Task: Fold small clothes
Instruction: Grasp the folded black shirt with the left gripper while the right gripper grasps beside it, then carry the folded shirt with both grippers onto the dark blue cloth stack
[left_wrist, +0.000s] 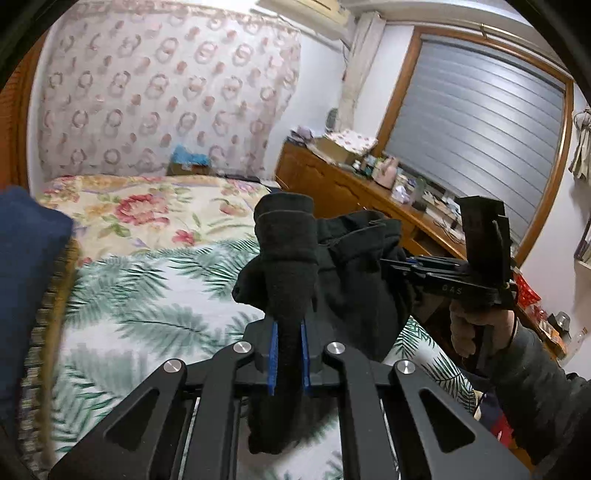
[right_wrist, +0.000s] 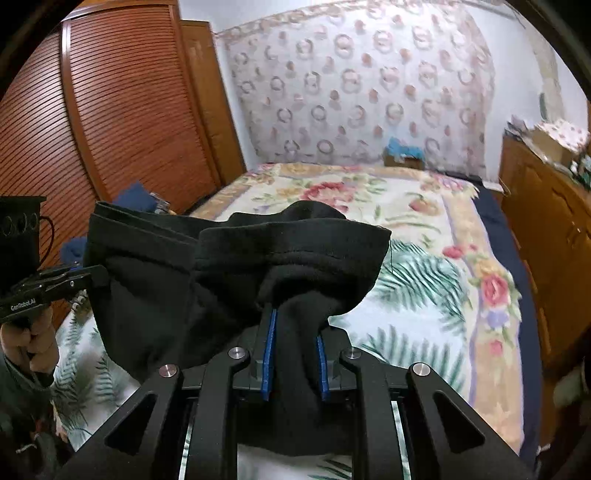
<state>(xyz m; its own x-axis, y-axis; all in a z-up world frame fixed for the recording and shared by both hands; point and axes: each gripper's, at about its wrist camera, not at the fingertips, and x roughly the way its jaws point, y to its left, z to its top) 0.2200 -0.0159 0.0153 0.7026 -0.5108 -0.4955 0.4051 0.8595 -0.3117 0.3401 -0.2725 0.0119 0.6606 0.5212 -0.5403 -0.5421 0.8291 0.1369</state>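
Note:
A small black fleece garment (left_wrist: 343, 266) hangs in the air above the bed, stretched between both grippers. My left gripper (left_wrist: 289, 328) is shut on one bunched edge of it, the cloth pinched between its blue pads (left_wrist: 273, 354). My right gripper (right_wrist: 293, 332) is shut on the other edge of the same garment (right_wrist: 207, 273), cloth bunched between its blue pads (right_wrist: 267, 354). The right gripper also shows in the left wrist view (left_wrist: 402, 264), and the left gripper in the right wrist view (right_wrist: 92, 275).
The bed (left_wrist: 147, 288) below has a palm-leaf sheet and a floral quilt (right_wrist: 369, 195). A navy cloth (left_wrist: 26, 280) lies at the left. A cluttered wooden dresser (left_wrist: 354, 184) stands on the right, a louvred wardrobe (right_wrist: 122, 110) on the left.

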